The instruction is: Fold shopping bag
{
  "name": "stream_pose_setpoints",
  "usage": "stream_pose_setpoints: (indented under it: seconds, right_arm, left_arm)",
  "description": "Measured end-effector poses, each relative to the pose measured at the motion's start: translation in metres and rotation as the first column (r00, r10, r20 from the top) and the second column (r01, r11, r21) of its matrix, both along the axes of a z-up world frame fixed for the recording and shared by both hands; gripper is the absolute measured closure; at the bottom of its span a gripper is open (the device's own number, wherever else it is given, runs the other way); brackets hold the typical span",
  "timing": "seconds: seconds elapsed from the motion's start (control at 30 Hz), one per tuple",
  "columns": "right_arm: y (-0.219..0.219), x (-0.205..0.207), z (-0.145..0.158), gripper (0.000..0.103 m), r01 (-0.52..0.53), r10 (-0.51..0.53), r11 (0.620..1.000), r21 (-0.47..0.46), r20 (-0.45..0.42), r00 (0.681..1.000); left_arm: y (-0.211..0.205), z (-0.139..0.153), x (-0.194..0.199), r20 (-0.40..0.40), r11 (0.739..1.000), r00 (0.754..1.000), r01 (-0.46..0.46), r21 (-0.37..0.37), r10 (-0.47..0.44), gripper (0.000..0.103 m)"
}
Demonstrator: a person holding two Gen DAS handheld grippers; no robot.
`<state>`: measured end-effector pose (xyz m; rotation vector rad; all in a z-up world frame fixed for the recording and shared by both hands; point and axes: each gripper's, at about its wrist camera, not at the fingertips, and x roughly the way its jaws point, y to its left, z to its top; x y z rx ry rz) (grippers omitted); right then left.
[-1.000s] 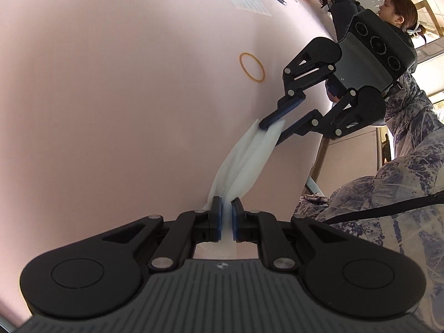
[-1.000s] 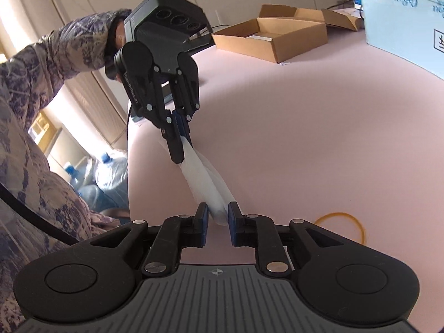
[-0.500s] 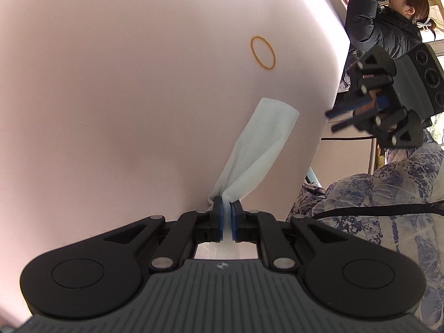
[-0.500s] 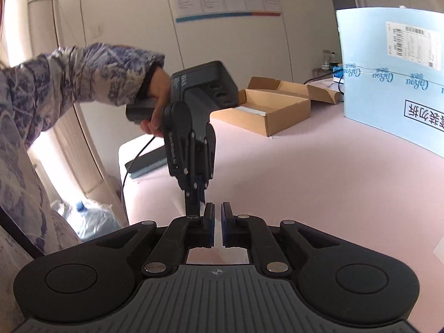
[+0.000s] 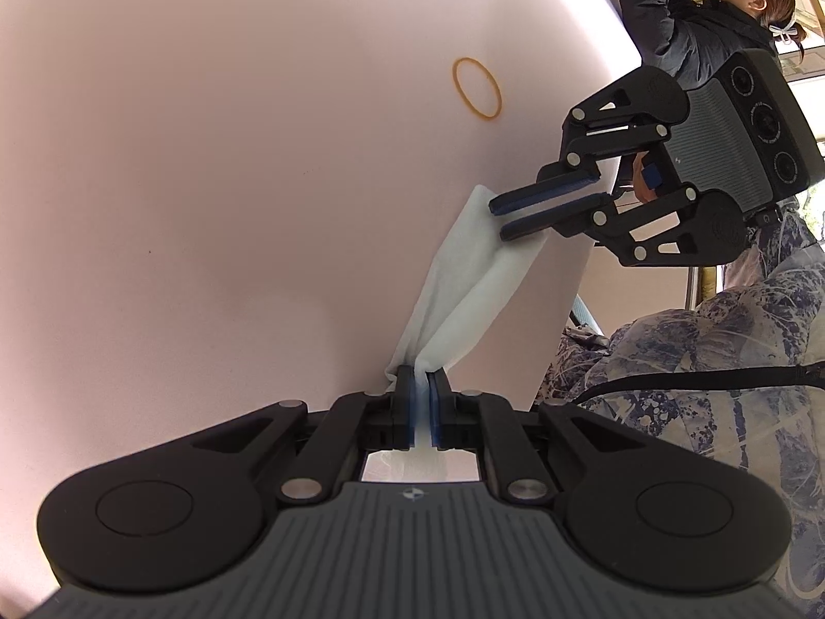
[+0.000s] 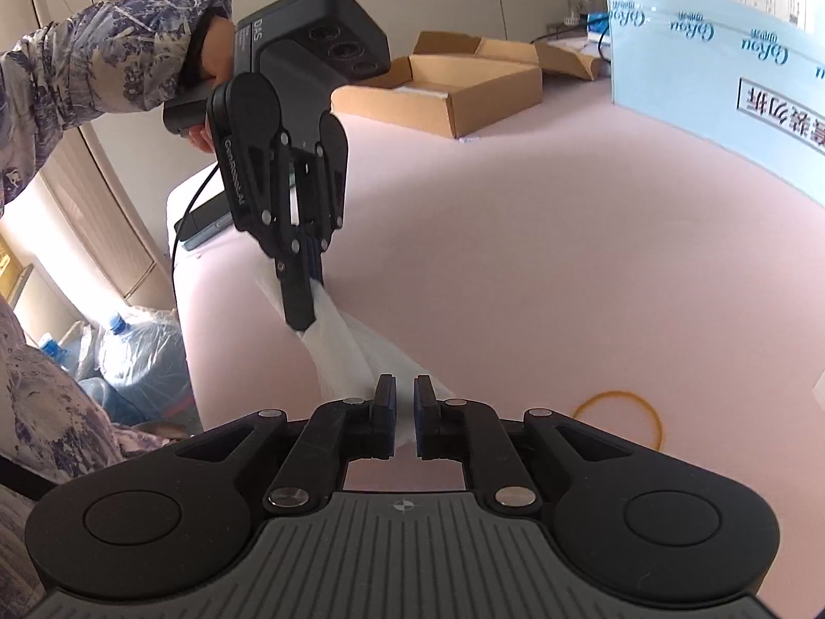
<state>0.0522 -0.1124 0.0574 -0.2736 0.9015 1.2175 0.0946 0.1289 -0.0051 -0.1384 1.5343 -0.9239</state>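
A white shopping bag (image 5: 466, 283), gathered into a long narrow strip, lies on the pink tabletop (image 5: 206, 180) near its edge; the left gripper (image 5: 423, 405) is clenched on its near end. Half a second ago the right gripper (image 5: 546, 209) was lifted away; now it is back at the far end, jaws slightly parted around the fabric, not yet clamped. Judging by this, the far end is being retaken, probably to fold the strip; a rubber band (image 5: 477, 87) lies nearby.

Shopping bag (image 5: 466, 286) — white, thin, folded into a narrow strip — lying lengthwise along the pink table edge (image 5: 554, 330).
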Motion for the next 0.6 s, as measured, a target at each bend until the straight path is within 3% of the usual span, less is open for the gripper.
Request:
stream_pose_setpoints:
  seconds: [0.13, 0.33, 0.37, 0.43, 0.53, 0.6]
  right_arm:
    - [0.001, 0.006, -0.002, 0.096, -0.009, 0.008, 1.000, -0.009, -0.041, 0.999]
    - [-0.008, 0.041, -0.012, 0.095, 0.048, -0.042, 0.999, 0.018, -0.257, 0.965]
    - [-0.010, 0.043, -0.011, 0.084, 0.077, -0.069, 0.997, 0.019, -0.254, 0.965]
    - [-0.019, 0.034, 0.003, 0.079, 0.103, -0.092, 0.993, 0.063, -0.156, 0.984]
    - [-0.029, 0.003, 0.031, 0.078, 0.016, -0.021, 0.981, 0.192, 0.023, 1.000]
    - [-0.025, -0.031, 0.042, 0.074, -0.103, 0.063, 0.985, 0.140, 0.263, 0.963]
  left_arm:
    - [0.006, -0.009, 0.010, -0.025, 0.999, 0.999, -0.020, -0.039, 0.019, 0.096]
    - [0.019, -0.020, 0.006, -0.066, 0.987, 0.991, -0.120, -0.109, 0.113, 0.096]
    - [0.021, -0.021, 0.004, -0.072, 0.984, 0.989, -0.135, -0.118, 0.127, 0.096]
    - [0.024, -0.024, 0.002, -0.084, 0.977, 0.984, -0.164, -0.133, 0.154, 0.097]
    - [0.025, -0.027, 0.001, -0.101, 0.971, 0.979, -0.189, -0.149, 0.175, 0.097]
    - [0.026, -0.028, 0.006, -0.120, 0.971, 0.979, -0.182, -0.152, 0.164, 0.097]
